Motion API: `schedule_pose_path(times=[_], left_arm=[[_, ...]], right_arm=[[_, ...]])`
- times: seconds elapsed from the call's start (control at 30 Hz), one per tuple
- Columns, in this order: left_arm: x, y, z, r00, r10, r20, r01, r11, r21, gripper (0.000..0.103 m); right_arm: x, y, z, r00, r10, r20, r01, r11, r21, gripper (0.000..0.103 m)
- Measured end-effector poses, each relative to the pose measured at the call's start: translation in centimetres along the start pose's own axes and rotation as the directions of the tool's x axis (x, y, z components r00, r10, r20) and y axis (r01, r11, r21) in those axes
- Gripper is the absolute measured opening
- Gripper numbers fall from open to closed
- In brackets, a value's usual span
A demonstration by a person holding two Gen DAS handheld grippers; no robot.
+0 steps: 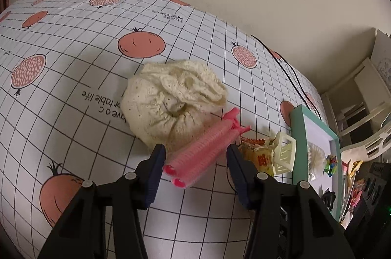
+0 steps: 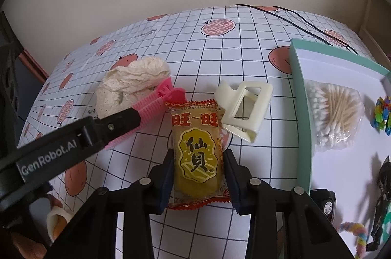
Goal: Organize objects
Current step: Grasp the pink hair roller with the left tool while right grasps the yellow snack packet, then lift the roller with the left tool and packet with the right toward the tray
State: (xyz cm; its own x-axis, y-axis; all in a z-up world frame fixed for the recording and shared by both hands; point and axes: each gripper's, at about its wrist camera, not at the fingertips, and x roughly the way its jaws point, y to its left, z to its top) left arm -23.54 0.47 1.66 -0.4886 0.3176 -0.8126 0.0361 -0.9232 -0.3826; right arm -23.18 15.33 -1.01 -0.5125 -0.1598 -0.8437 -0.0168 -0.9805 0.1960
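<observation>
Surface: white cloth with a dark grid and orange fruit prints.
Cream lace cloth: a bunched, perforated bundle toward the left, touching the hair roller.
Left tool: fingers spread, one on each side of the pink hair roller; the near finger hides the contact in the right wrist view, so I cannot tell whether it grips or only straddles.
Pink hair roller: two ribbed pink tubes side by side with a pink clip at the far end, lying on the surface.
Right tool: fingers on both side edges of the snack packet, holding it.
Snack packet: yellow with red serrated ends and black characters, just right of the roller.
Cream claw clip: touches the packet's upper right corner.
Teal tray: at the right edge; holds a bag of cotton swabs, small coloured clips, a dark figure.
</observation>
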Motion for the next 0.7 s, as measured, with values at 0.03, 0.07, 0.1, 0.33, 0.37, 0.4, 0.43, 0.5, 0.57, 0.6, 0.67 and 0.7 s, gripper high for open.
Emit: schedule_pose_path(times=[0.03,0.07,0.1,0.33,0.37,0.4,0.43,0.5,0.57,0.6,0.67,0.7], left_arm=[[0.1,-0.1,-0.1,1.000,0.000,-0.005,0.000,1.000,0.002,0.054],[0.1,-0.3,-0.3,1.000,0.001,-0.008,-0.001,1.000,0.006,0.054],[0.2,-0.5,-0.4,1.000,0.005,-0.012,-0.005,1.000,0.011,0.054],[0.3,-1.3,-0.9,1.000,0.009,-0.025,-0.008,0.999,0.037,0.043],[0.2,-1.4,-1.0,1.000,0.009,-0.027,-0.007,0.999,0.042,0.041],[0.2,-1.6,-1.0,1.000,0.008,-0.027,-0.006,0.999,0.049,0.039],[0.2,-1.6,-1.0,1.000,0.008,-0.027,-0.006,0.999,0.053,0.039],[0.1,-1.8,-0.9,1.000,0.012,-0.024,-0.010,0.998,0.067,0.036],[0.0,-1.9,-0.9,1.000,0.016,-0.020,-0.014,0.997,0.076,0.035],[-0.1,-2.0,-0.9,1.000,0.015,-0.018,-0.014,0.997,0.079,0.034],[-0.4,-2.1,-0.9,1.000,0.013,-0.007,-0.013,0.996,0.083,0.033],[-0.6,-2.1,-0.8,1.000,0.007,0.001,-0.007,0.997,0.082,0.032]], right_arm=[[0.0,0.0,0.0,1.000,-0.001,-0.001,0.001,1.000,-0.001,0.041],[0.0,0.0,-0.1,1.000,-0.004,-0.002,0.004,1.000,-0.004,0.041],[-0.1,-0.1,-0.2,1.000,-0.005,-0.003,0.005,1.000,-0.005,0.041],[-0.3,-0.5,-0.4,1.000,-0.003,-0.008,0.003,1.000,-0.001,0.041],[-0.4,-0.5,-0.4,1.000,-0.002,-0.009,0.002,1.000,0.001,0.041],[-0.4,-0.6,-0.4,1.000,0.000,-0.010,0.000,1.000,0.003,0.041],[-0.4,-0.7,-0.4,1.000,0.004,-0.011,-0.004,1.000,0.005,0.041],[-0.5,-0.9,-0.5,1.000,0.010,-0.013,-0.010,1.000,0.007,0.040],[-0.6,-1.0,-0.5,1.000,0.015,-0.015,-0.014,1.000,0.009,0.040],[-0.7,-1.1,-0.6,1.000,0.017,-0.016,-0.017,1.000,0.012,0.040],[-0.8,-1.3,-0.6,1.000,0.023,-0.016,-0.022,0.999,0.026,0.040],[-0.9,-1.4,-0.7,0.999,0.028,-0.015,-0.028,0.999,0.033,0.040]])
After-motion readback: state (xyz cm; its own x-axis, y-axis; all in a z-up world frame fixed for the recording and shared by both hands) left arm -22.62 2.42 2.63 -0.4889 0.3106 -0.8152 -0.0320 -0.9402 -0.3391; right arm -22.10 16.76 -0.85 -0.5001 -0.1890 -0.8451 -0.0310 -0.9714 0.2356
